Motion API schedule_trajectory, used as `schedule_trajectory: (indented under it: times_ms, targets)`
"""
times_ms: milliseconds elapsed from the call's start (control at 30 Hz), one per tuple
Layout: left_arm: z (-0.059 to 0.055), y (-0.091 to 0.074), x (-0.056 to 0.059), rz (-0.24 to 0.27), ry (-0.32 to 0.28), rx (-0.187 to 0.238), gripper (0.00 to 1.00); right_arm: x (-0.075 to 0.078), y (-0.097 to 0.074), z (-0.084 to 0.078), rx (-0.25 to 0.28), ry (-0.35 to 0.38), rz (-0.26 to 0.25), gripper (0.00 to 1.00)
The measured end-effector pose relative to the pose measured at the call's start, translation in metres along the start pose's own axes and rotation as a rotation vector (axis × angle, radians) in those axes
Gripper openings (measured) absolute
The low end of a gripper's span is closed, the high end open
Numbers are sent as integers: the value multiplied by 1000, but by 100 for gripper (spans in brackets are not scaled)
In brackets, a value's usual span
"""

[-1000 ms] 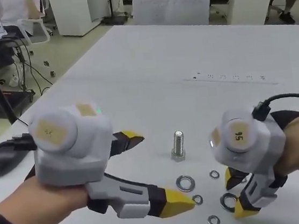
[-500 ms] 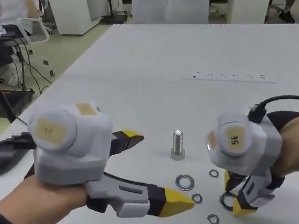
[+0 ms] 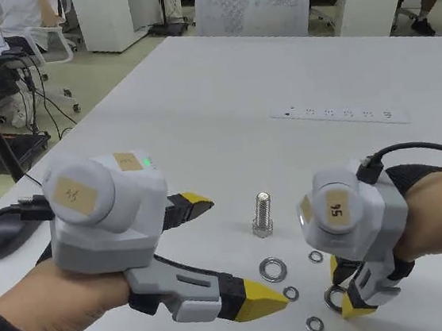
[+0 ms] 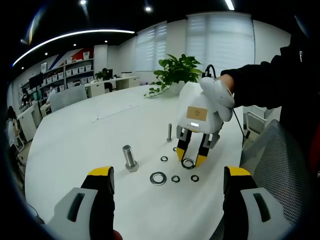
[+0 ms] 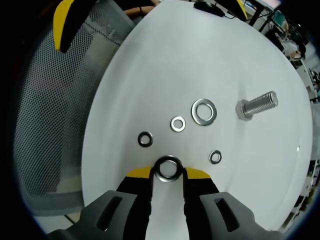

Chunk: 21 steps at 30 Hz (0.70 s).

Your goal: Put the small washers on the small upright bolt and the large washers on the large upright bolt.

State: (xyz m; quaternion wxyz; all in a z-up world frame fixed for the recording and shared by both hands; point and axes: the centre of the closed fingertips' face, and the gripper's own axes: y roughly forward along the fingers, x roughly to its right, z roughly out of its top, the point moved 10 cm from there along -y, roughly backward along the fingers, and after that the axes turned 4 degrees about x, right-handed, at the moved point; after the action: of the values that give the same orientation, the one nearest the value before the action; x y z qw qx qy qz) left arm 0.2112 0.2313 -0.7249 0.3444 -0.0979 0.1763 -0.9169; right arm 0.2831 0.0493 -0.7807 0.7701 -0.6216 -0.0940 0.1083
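Note:
The large bolt (image 3: 263,212) stands upright on the white table (image 3: 223,117). Seen from the left gripper view, the thinner small bolt (image 4: 170,132) stands beyond the large bolt (image 4: 130,157). My right gripper (image 3: 344,301) points down at the table, shut on a large washer (image 5: 168,168) held edge to edge between its yellow tips. Another large washer (image 3: 274,270) lies flat near the large bolt. Small washers (image 3: 291,293) (image 3: 315,325) (image 3: 316,257) lie around it. My left gripper (image 3: 231,252) hovers to the left, wide open and holding nothing.
A white power strip (image 3: 335,114) lies across the table farther back. A grey chair (image 3: 251,12) stands at the far edge. A desk with cables (image 3: 4,86) is off to the left. The right gripper's black cable (image 3: 418,147) runs back over the person's sleeve.
My right gripper has shifted slightly left and rolled, keeping the large washer between its tips. The left gripper has stayed in place.

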Motion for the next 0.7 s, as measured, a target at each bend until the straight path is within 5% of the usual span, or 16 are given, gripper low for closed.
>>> schedule_trajectory:
  times_ms: [700]
  targets:
    - [-1,1,1,-4,-4,-8,90,1,-1,1,0,13,-4,17]
